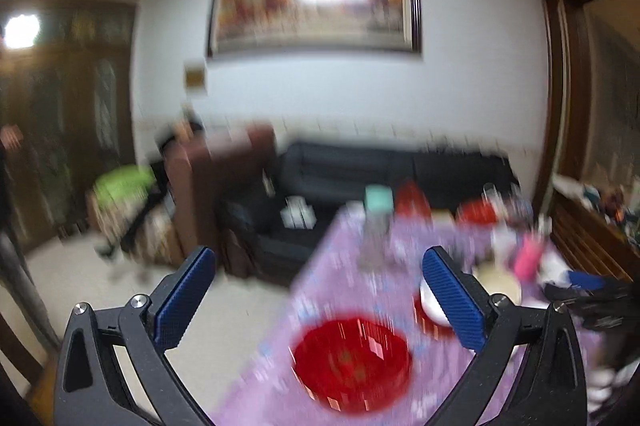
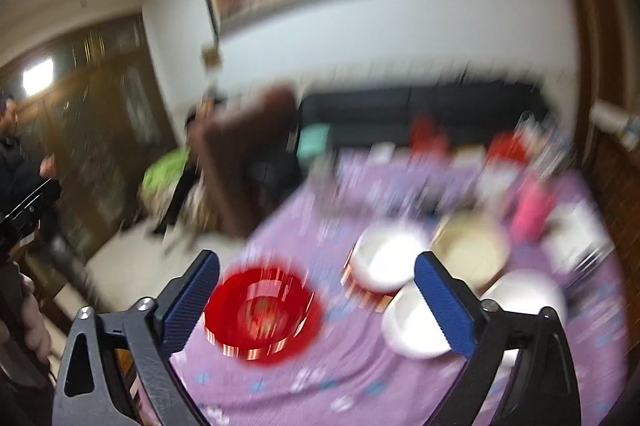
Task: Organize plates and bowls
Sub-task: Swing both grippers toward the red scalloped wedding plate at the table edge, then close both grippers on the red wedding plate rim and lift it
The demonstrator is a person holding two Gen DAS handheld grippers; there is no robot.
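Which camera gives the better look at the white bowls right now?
The right wrist view: despite blur, it shows several white bowls whole on the purple tablecloth. In the left wrist view, only a sliver of one white bowl peeks out behind that gripper's finger.

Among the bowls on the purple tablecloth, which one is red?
The red bowl at the near left of the table, standing alone. The other bowls are pale: two white bowls and a cream bowl grouped to its right.
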